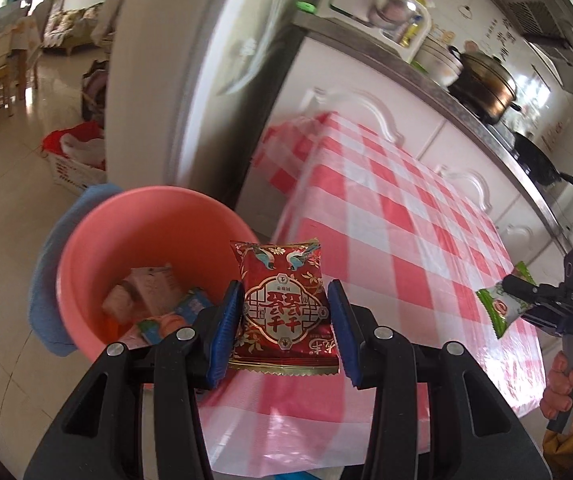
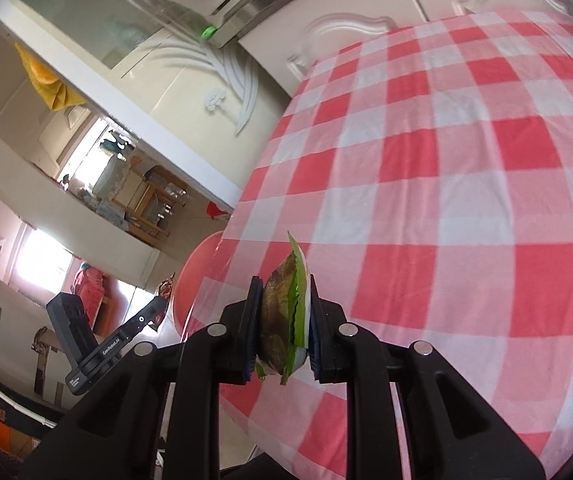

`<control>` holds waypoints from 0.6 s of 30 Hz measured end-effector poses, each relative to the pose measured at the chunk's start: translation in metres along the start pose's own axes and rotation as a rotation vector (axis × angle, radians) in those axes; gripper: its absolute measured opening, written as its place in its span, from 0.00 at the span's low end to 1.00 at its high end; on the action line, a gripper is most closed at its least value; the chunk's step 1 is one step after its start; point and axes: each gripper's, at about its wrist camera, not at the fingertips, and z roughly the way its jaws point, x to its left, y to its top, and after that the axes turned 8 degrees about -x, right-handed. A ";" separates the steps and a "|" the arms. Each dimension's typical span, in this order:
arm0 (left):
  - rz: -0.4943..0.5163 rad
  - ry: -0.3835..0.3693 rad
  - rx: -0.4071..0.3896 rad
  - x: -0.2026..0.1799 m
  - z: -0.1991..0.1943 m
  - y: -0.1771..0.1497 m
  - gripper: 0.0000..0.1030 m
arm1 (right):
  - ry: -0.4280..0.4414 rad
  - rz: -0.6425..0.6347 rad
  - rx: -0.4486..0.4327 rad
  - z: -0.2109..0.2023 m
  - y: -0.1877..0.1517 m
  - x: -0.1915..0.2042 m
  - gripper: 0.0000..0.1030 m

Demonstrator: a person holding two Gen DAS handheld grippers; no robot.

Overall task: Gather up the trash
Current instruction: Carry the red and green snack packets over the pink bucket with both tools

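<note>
Your left gripper (image 1: 284,330) has its blue pads pressed against the two side edges of a red snack packet (image 1: 284,312) — a foil pouch printed with birds and gold characters. It hangs just off the near-left corner of the checkered tabletop (image 1: 406,220), close beside the rim of the pink bucket (image 1: 86,248), not yet over its mouth. Several wrappers and a small carton already lie in the bucket's bottom.

Your right gripper (image 2: 284,326) is clamped tight on a green snack packet (image 2: 286,312), pinching it flat across its middle so one sealed end sticks up beyond the fingertips. It rides above the tabletop near the left edge, with the bucket's rim showing just past that edge.

Both packets look light and crinkly, so weight is likely no worry; slipperiness is. The glossy film gives the pads little to bite on, and a pouch held edge to edge, as the red one is, will probably bow or pop out if you squeeze harder or swing fast. The green one, nipped through its flat faces, seems the safer hold. For the red packet, a grip across the faces near a crimped seal would probably hold better — the seal is stiffer than the puffy middle. Neither looks fragile, though any contents inside could crush.
</note>
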 end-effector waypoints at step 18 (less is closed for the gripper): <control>0.053 0.232 -0.041 0.033 0.000 0.032 0.44 | 0.157 -0.204 0.175 0.108 0.016 0.100 0.21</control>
